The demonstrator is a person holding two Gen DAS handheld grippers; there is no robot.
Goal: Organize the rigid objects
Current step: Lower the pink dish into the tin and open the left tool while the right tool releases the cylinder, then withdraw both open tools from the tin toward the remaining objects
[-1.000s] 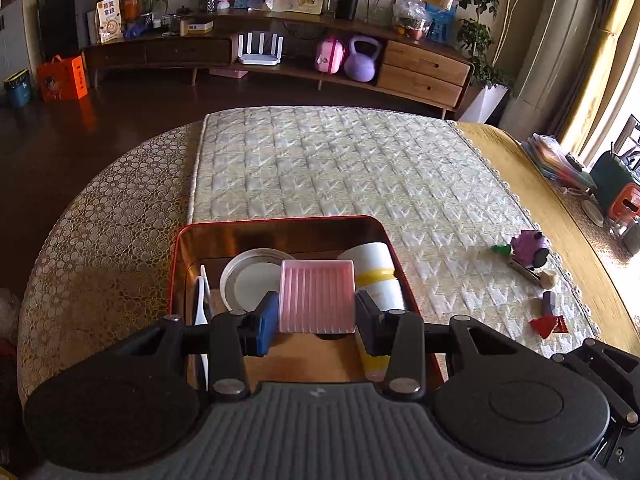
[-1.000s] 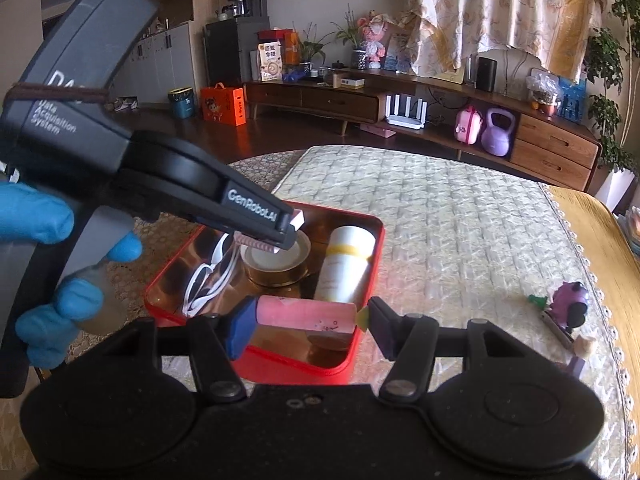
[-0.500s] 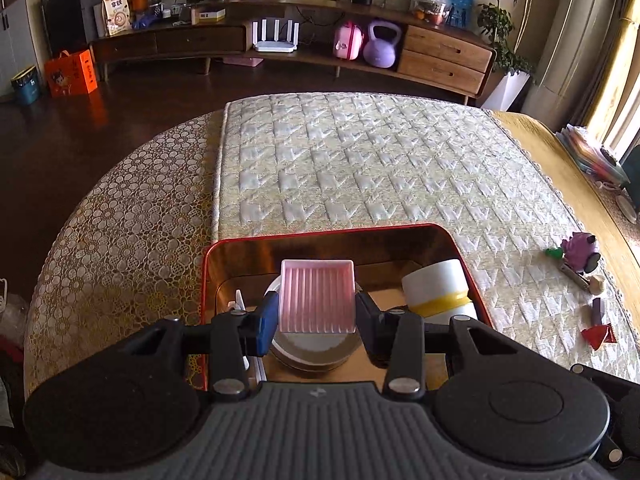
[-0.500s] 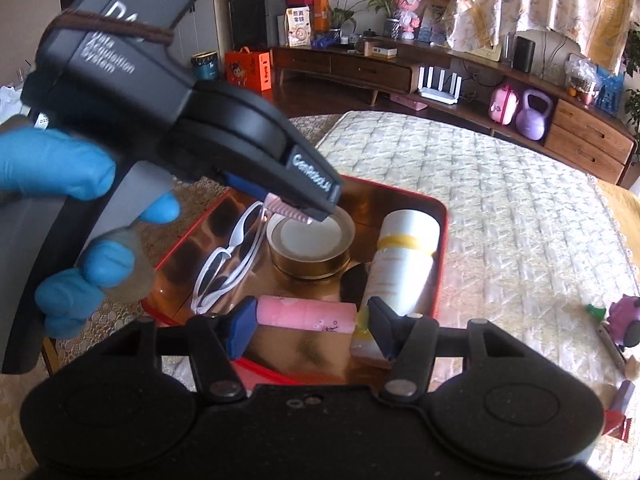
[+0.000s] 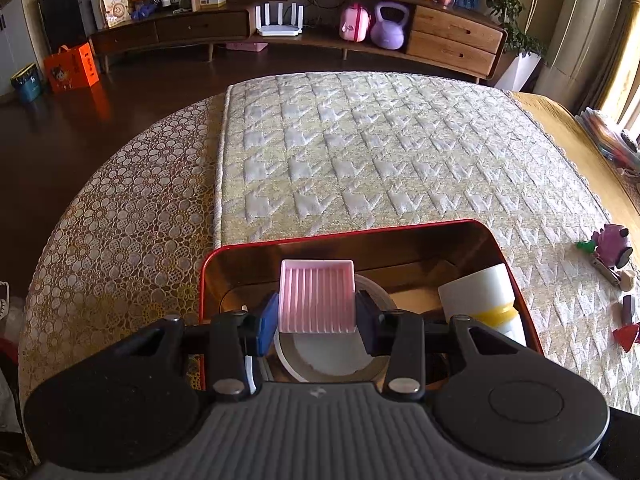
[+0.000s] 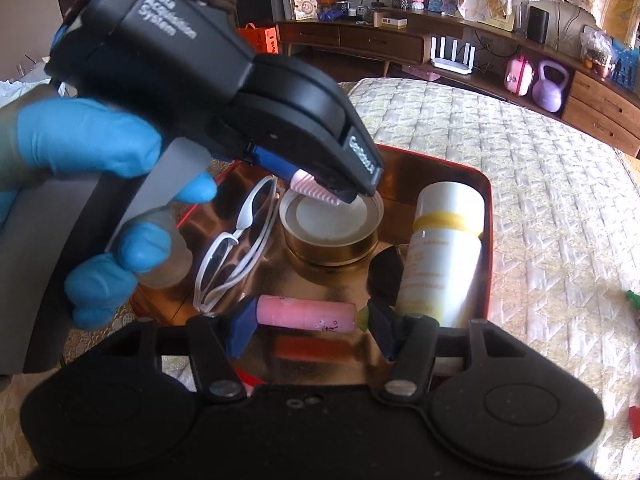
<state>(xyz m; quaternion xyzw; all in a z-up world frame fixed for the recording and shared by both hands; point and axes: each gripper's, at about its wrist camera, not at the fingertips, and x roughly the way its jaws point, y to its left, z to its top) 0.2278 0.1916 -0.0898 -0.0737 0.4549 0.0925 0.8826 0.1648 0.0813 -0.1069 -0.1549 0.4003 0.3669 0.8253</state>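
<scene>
The pink ribbed tray (image 5: 317, 296) is clamped flat between the pads of the left gripper (image 5: 316, 316), jaws partly closed on its two side edges. It hangs above the white-topped round tin (image 5: 332, 356) inside the red tin box (image 5: 496, 248). A second ago the tray sat over the middle of the box, between the round tin and the white bottle (image 5: 480, 300); it now stands over the round tin, lower and nearer the box's left wall. Judgement: the tray is close to release, either onto the tin lid or beside it.

The right gripper (image 6: 306, 318) holds the pink tube (image 6: 306, 317) lengthwise, one pad at each end, jaws about half open. Compared with a second ago the tube is inside the box outline rather than over its near rim, just above the gold floor, where its reflection shows. Judgement: it is being set in the free strip at the near wall, next to the bottle.

The right wrist view shows what the left wrist view hides: the white-framed glasses (image 6: 236, 256) along the left wall, a dark round object (image 6: 386, 272) beside the bottle, and the blue-gloved hand (image 6: 92, 184) on the left gripper. It also shows the tray edge-on, not touching the tin. The left wrist view alone shows the purple toy (image 5: 610, 246) and the red piece (image 5: 626, 336) remaining on the quilted cloth (image 5: 360, 152), well apart from the box.
</scene>
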